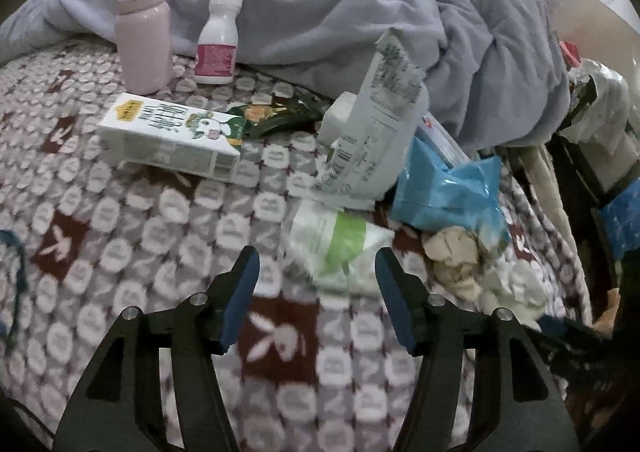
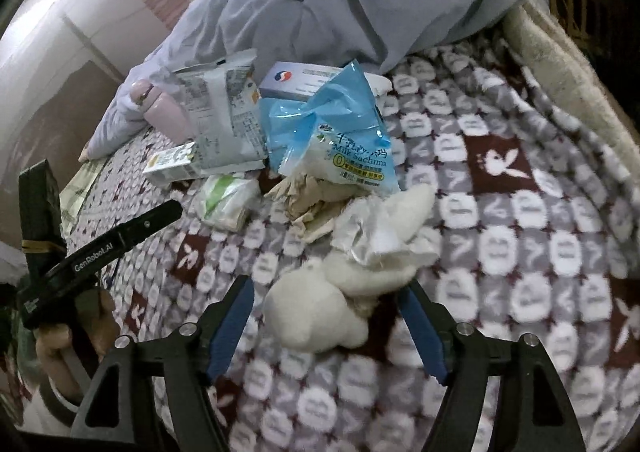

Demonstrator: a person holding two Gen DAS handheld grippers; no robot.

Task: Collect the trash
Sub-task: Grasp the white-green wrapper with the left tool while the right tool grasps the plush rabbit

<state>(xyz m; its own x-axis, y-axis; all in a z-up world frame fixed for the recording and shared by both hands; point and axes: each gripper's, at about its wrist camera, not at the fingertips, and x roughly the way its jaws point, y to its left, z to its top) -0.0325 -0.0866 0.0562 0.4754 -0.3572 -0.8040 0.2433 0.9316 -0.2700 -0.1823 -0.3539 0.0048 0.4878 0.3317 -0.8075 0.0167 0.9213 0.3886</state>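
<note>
Trash lies on a patterned bed blanket [image 1: 120, 244]. My left gripper [image 1: 318, 258] is open, its fingers on either side of a white-and-green wrapper [image 1: 336, 242], which also shows in the right wrist view [image 2: 226, 200]. Beyond it stand a grey printed packet [image 1: 376, 124], a blue snack bag [image 1: 444, 192] and a milk carton [image 1: 172, 132]. My right gripper [image 2: 326, 288] is open around a white crumpled tissue wad [image 2: 320, 312]. Crumpled foil [image 2: 372, 232], beige paper [image 2: 312, 200] and the blue Milk Sachima bag [image 2: 340, 132] lie just beyond.
A pink thermos [image 1: 142, 28] and a white bottle [image 1: 218, 40] stand by the rumpled grey duvet [image 1: 320, 4]. A dark green wrapper [image 1: 276, 116] lies behind the carton. The bed's right edge drops to clutter [image 1: 600, 124]. The left gripper's body [image 2: 100, 244] is at the right view's left.
</note>
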